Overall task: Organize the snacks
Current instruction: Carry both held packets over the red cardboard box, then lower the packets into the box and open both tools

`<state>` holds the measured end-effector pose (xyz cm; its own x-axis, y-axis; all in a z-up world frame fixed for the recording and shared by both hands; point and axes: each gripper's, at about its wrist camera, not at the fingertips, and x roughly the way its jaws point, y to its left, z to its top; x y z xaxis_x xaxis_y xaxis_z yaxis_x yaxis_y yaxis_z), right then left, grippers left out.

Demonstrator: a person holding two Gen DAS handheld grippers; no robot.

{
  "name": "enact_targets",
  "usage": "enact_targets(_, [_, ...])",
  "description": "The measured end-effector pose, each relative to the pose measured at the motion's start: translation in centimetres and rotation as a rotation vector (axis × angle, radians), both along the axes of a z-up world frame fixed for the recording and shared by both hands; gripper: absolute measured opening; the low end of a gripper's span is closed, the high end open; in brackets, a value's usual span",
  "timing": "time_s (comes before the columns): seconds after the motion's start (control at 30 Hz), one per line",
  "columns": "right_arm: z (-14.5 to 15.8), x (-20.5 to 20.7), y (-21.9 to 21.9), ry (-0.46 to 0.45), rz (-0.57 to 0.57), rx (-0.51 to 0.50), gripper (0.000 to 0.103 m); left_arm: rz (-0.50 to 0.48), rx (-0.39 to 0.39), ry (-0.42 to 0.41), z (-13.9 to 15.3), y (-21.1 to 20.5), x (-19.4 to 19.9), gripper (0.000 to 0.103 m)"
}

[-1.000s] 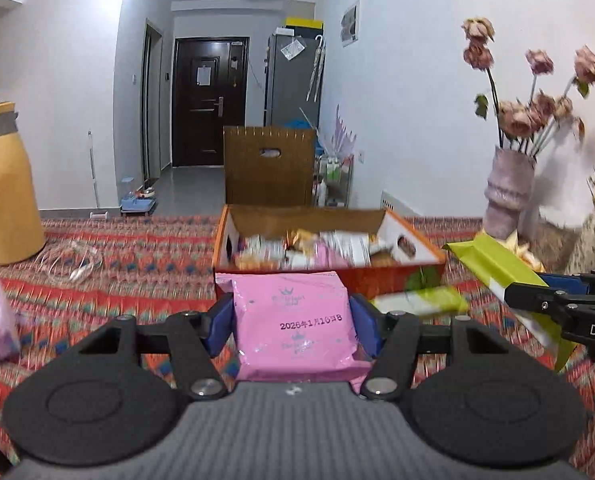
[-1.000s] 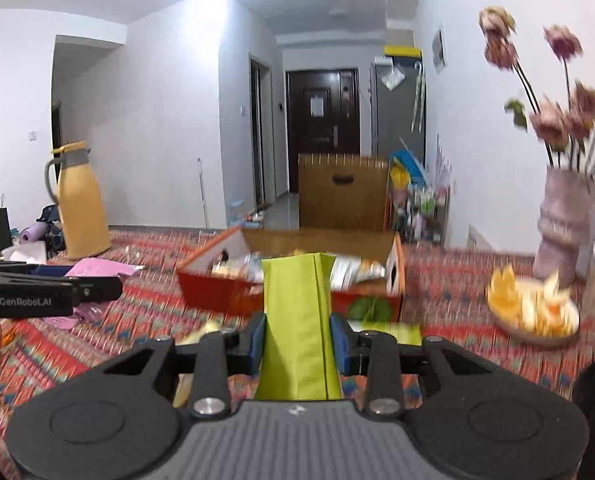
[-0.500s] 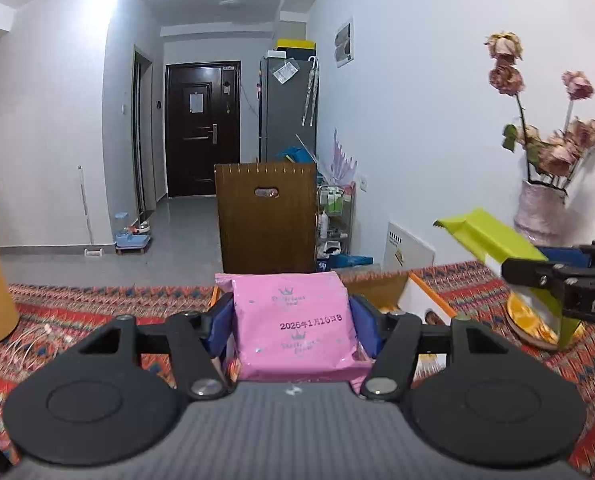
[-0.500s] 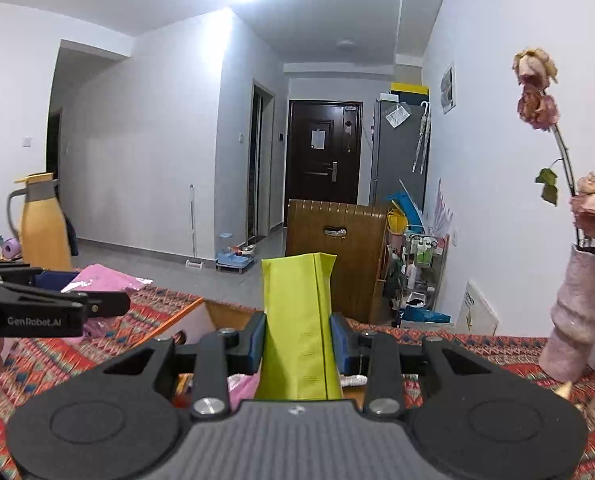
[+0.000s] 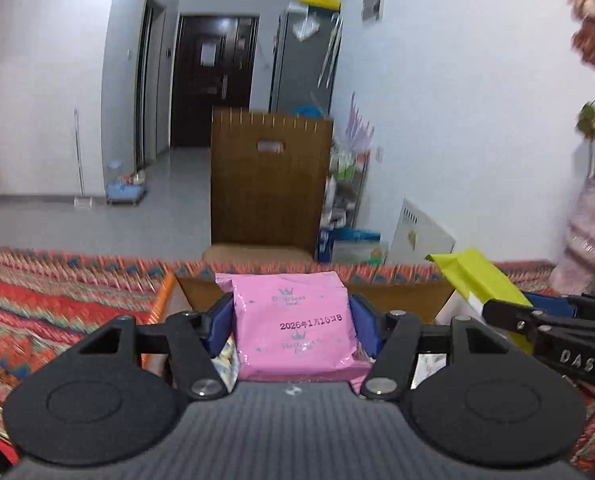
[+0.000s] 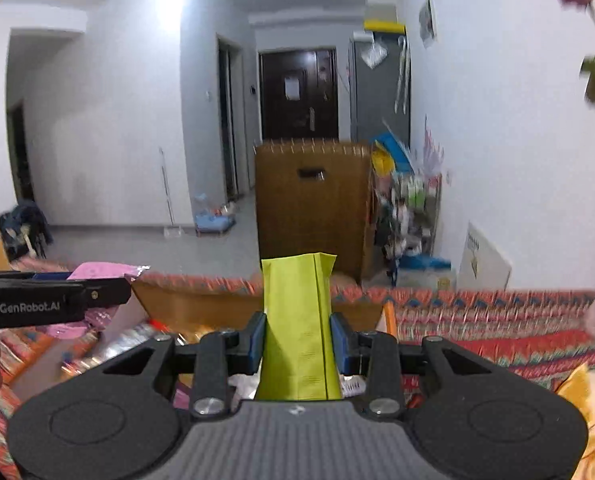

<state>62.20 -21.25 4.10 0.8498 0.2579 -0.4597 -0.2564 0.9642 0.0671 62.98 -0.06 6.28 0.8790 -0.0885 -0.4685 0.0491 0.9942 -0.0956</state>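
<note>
The red patterned tablecloth (image 6: 497, 320) runs across under both my hands, and on it sits the open cardboard snack box (image 6: 201, 300), its far wall right ahead of me and loose wrappers showing inside it below my fingers. I judge I am at the delivery step: both packets are carried over the box, not yet let go. My left gripper (image 5: 293, 320) is pinching the pink packet (image 5: 293, 328) across its width, the blue pads pressed into its sides, and it hangs above the box's near-left part. My right gripper (image 6: 297, 340) is clamped on the slim lime-green packet (image 6: 297, 320), which stands nearly upright between the pads, over the box's right half. The two grippers are close, side by side but apart. Next, as I see it, I should lower each packet into a free spot among the wrappers, keep my hands from bumping, then spread the jaws and let the packets settle.
</note>
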Motion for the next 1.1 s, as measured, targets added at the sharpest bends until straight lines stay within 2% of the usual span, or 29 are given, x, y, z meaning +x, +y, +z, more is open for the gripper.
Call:
enact_targets(0.07, [-1.6,1.6,0.3,0.042,-0.013,-0.022,0.033,0.005,-0.009,0.031,-1.5,-0.1,1.4,0.062])
enact_targets(0.17, [-3.5,2.5,0.9,0.086,-0.037,-0.072,0.033,0.020,0.025,0.047,-3.0,-0.1,2.6,0.062])
enact_targets(0.23, [-4.5,2.9,1.1,0.108,-0.055,-0.113,0.033,0.019,-0.007,0.054,-3.0,0.2,3.0,0.062])
enact_targets(0.27, [-4.6,2.9,1.0,0.117,-0.064,-0.099,0.034,0.012,-0.003,0.055,-2.9,0.0,3.1,0.065])
enact_targets(0.3, [-4.5,2.9,0.9,0.116,-0.063,-0.085,0.034,0.004,0.012,0.061,-2.9,0.0,3.1,0.078])
enact_targets(0.37, [-4.5,2.8,1.3,0.122,-0.076,-0.122,0.034,-0.018,0.007,0.074,-3.0,-0.1,3.0,0.083])
enact_targets(0.43, [-4.6,2.8,1.3,0.126,-0.069,-0.126,0.042,-0.019,0.011,0.067,-3.0,-0.4,2.8,0.083])
enact_targets(0.47, [-4.6,3.2,0.9,0.123,-0.069,-0.124,0.049,-0.018,0.018,0.067,-3.0,-0.5,2.8,0.083])
enact_targets(0.53, [-4.5,3.3,1.0,0.117,-0.066,-0.122,0.055,-0.019,0.006,0.073,-3.0,-0.3,2.7,0.083])
enact_targets(0.8, [-3.9,3.3,0.9,0.104,-0.063,-0.118,0.056,-0.015,-0.007,0.079,-2.8,-0.1,2.4,0.084])
enact_targets(0.93, [-2.0,1.8,0.8,0.057,-0.058,-0.099,0.058,0.001,0.041,0.033,-2.1,-0.5,1.5,0.084])
enact_targets(1.0, [-0.8,0.4,0.7,0.020,-0.044,-0.070,0.066,-0.004,0.034,0.023,-1.5,-0.4,0.6,0.084])
enact_targets(1.1, [0.7,-1.5,0.6,-0.015,-0.025,-0.035,0.066,-0.022,0.016,0.020,-0.4,-0.1,-1.1,0.084])
